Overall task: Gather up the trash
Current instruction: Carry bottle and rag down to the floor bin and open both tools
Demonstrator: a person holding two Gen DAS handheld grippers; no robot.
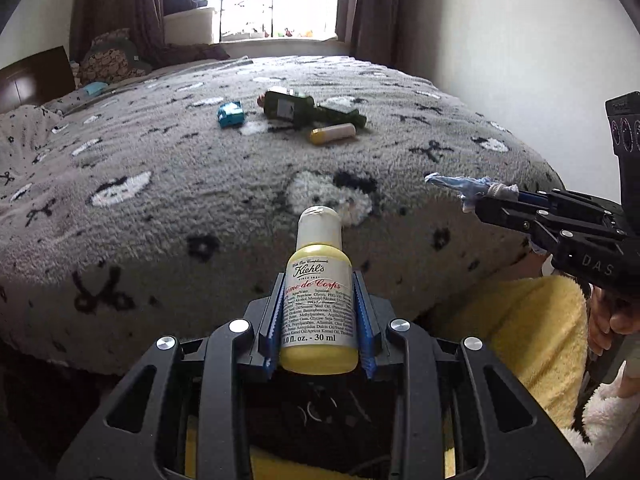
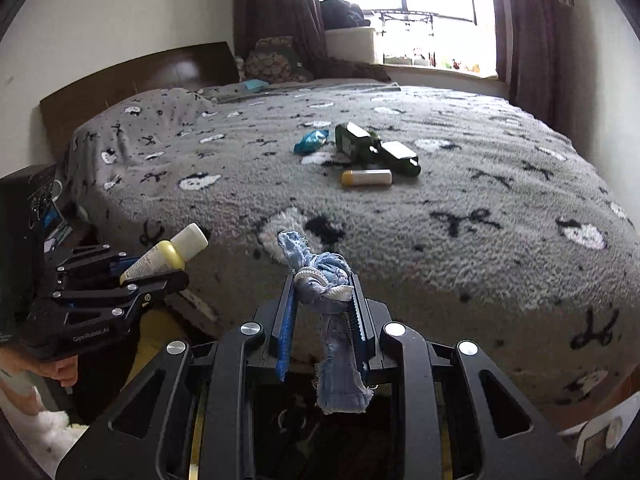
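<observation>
My left gripper (image 1: 319, 280) is shut on a small yellow lotion bottle (image 1: 318, 300) with a white cap, held cap-forward over the near edge of the bed. My right gripper (image 2: 322, 280) is shut on a frayed blue denim scrap (image 2: 320, 276) that hangs down behind the fingers. Each gripper shows in the other's view: the right gripper (image 1: 478, 200) at the right edge with the scrap, the left gripper (image 2: 168, 268) at the left with the bottle. Farther out on the bed lie a dark green bottle (image 1: 296, 108), a yellow-capped tube (image 1: 333, 133) and a crumpled blue wrapper (image 1: 230, 114).
The bed carries a grey fleece blanket (image 1: 160, 200) with black-and-white patterns. A dark headboard (image 2: 132, 80) and pillows stand at the far left. A yellow towel-like cloth (image 1: 528, 332) lies below the bed's edge. Curtains frame a bright window (image 2: 432, 0) beyond.
</observation>
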